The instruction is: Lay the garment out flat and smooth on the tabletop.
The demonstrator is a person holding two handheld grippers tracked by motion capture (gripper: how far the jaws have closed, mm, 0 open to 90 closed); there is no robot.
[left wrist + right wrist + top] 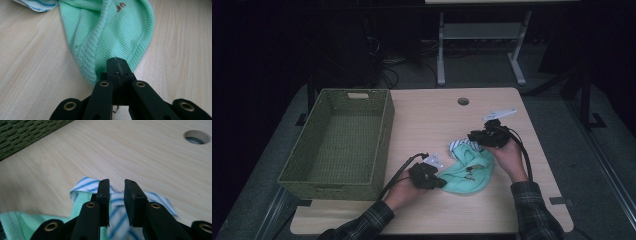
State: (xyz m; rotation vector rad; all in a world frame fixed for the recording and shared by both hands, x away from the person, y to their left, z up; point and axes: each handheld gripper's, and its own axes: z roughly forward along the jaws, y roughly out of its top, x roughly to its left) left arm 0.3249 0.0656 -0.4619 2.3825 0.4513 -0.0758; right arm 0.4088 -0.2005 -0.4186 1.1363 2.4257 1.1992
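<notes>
Nearest to me, my left hand-held gripper sits low on the bench, its jaws pressed together on the near edge of the green cloth; in the left gripper view the waffle-knit hem is pinched right at the tips, with the fabric running away from them in a long fold. The cloth lies crumpled in the near-right part of the bench, between my two hands. Just beyond it, touching and partly tucked under its far end, is a blue-striped cloth. My right hand-held gripper hovers over that far end with its jaws apart, and in the right gripper view the striped cloth lies directly below the gap, green showing to the near left. I judge the step in hand is taking a second grip so the green piece can be lifted. To do that well I would shift the right jaws off the stripes and onto green fabric alone, bite a single edge deeply, and keep the left pinch firm so the hem does not slip out. Farther left stands the woven green basket, empty, the likely destination; the cable hole lies at the far edge.
</notes>
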